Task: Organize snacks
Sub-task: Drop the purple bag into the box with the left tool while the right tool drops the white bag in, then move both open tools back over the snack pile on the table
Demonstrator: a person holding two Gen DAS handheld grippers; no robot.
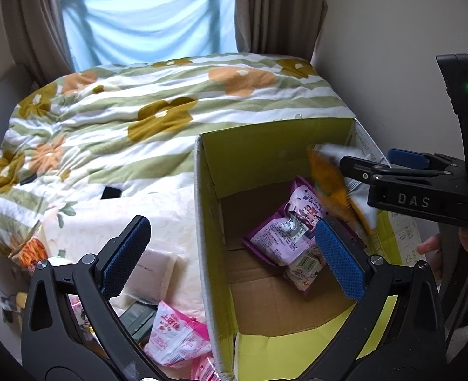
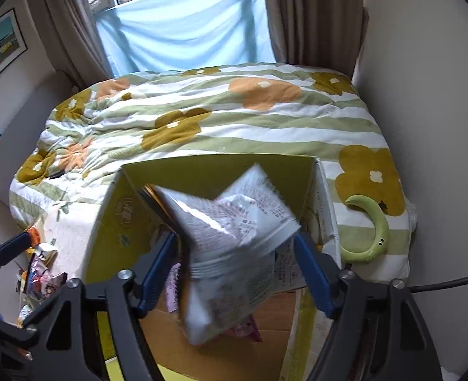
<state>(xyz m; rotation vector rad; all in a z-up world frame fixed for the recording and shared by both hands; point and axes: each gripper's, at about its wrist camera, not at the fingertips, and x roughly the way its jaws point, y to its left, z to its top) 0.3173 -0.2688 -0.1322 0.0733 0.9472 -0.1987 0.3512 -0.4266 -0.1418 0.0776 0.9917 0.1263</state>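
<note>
1. While the cardboard box (image 1: 208, 222) on the bed (image 1: 170, 101) holds purple packs (image 1: 284, 231), it's mostly empty.
2. Pink packs (image 1: 176, 339) wait outside.
3. Right gripper (image 2: 237, 273) spread; white bag (image 2: 234, 247) dropping in, loose.
4. Left gripper (image 1: 234, 260) wide, empty.

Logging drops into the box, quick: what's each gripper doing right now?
Left gripper: open, holding nothing.
Right gripper: open, white snack bag loose between the jaws, over the cardboard box.

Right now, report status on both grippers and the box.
Left gripper open, empty, at box edge. Right gripper open over box, white bag dropping between jaws. Purple packs already in box. Nothing blocking.
</note>
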